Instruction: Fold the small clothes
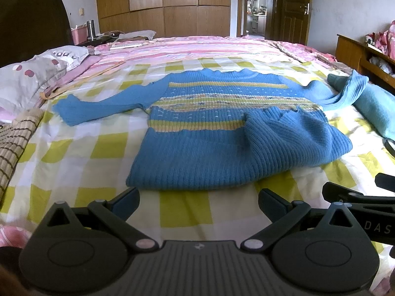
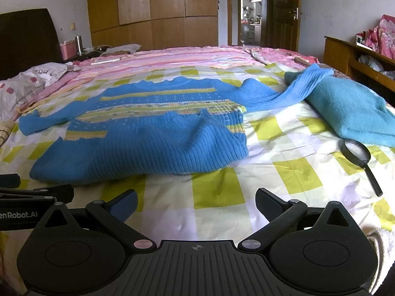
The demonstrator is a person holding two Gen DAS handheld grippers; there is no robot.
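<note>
A small blue knitted sweater with yellow and patterned stripes lies flat on the checked bedsheet. Its hem at the right is turned up over the body, and both sleeves are spread out. Its right sleeve drapes onto a folded teal garment. My left gripper hovers open just short of the sweater's near edge, empty. In the right wrist view the sweater lies ahead and to the left, and my right gripper is open over bare sheet, holding nothing.
A black magnifying glass lies on the sheet to the right, near the teal garment. Pillows and a striped cloth sit at the left. A wooden shelf unit stands right of the bed, a wardrobe behind it.
</note>
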